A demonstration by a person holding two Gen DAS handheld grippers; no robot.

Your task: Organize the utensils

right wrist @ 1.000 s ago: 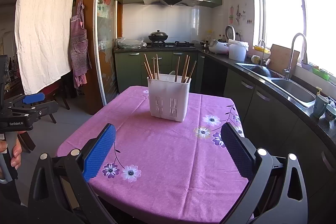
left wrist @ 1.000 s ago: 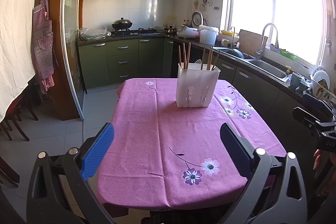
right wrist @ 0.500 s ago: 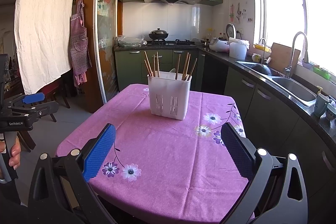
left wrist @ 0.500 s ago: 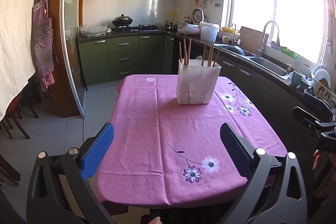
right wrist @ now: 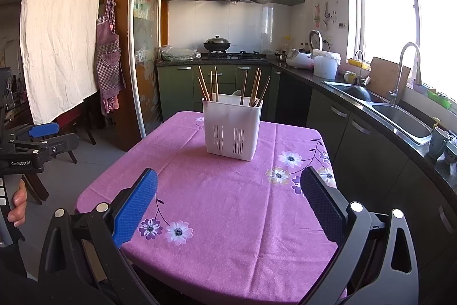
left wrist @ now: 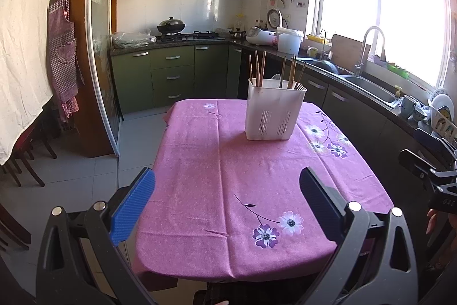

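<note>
A white utensil holder (left wrist: 274,113) stands upright on the far half of a table covered by a purple flowered tablecloth (left wrist: 217,190), nearer the right edge in the left wrist view and near the middle in the right wrist view (right wrist: 232,129). Its front wall has two groups of vertical slots. Inside, wooden chopsticks (right wrist: 210,85) lean in a cluster at the left end, and a second cluster of chopsticks (right wrist: 255,87) leans at the right end. Between the clusters a pale rounded piece, perhaps a spoon (right wrist: 236,93), shows above the rim; what it is cannot be told.

The left gripper (left wrist: 227,199) hangs over the near edge of the table with its jaws spread wide, nothing between its blue pads (left wrist: 134,203). The right gripper (right wrist: 228,200) is likewise spread wide and holds nothing, well short of the holder.

On the right a dark counter carries a steel sink (right wrist: 400,116) with a tall tap.
</note>
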